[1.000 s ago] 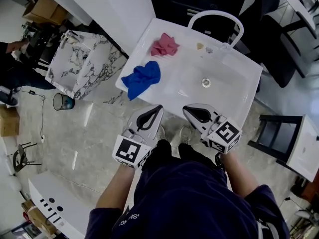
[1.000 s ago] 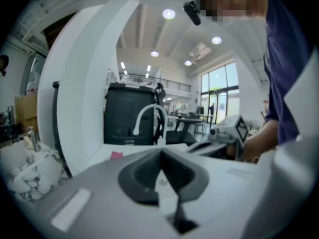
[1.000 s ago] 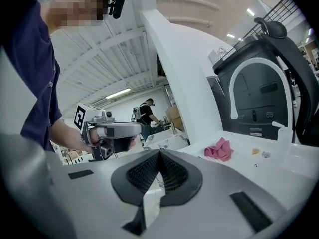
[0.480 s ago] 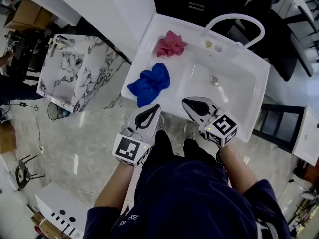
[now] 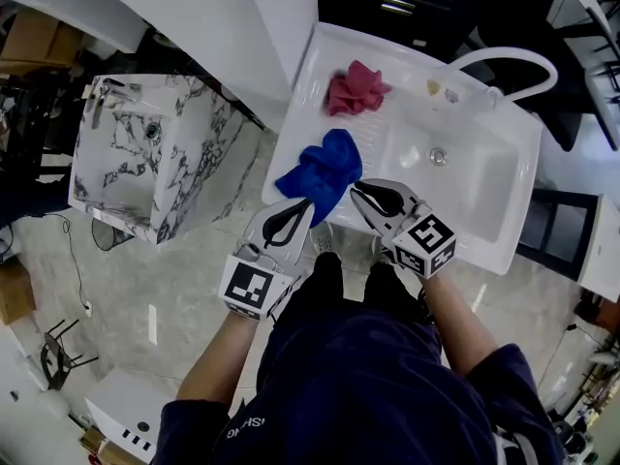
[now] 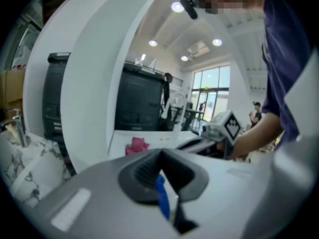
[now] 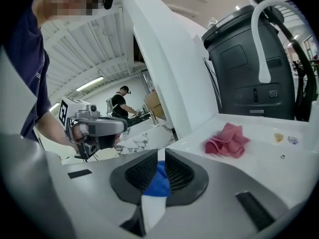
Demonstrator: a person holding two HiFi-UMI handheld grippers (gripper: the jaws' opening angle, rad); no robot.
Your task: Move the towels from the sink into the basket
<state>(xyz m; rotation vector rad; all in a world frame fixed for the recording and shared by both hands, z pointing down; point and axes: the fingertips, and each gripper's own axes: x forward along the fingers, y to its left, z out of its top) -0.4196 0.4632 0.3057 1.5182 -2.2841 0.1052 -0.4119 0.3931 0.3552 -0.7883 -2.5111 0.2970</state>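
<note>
Left gripper (image 5: 308,205) and right gripper (image 5: 356,192): fingers of each closed tip to tip, nothing clamped; each gripper view shows only a strip of blue through the gap behind the tips. Both tips sit at the near edge of the blue towel (image 5: 322,168), bunched on the flat left part of the white sink (image 5: 484,231), by its front rim. Pink towel (image 5: 354,88) lies crumpled farther back on that flat, apart from the blue one.

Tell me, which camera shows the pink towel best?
The right gripper view: the pink towel looks biggest there, folds clear, nothing covering it. The head view shows it whole but small, from above. The left gripper view shows only a tiny pink lump.
</note>
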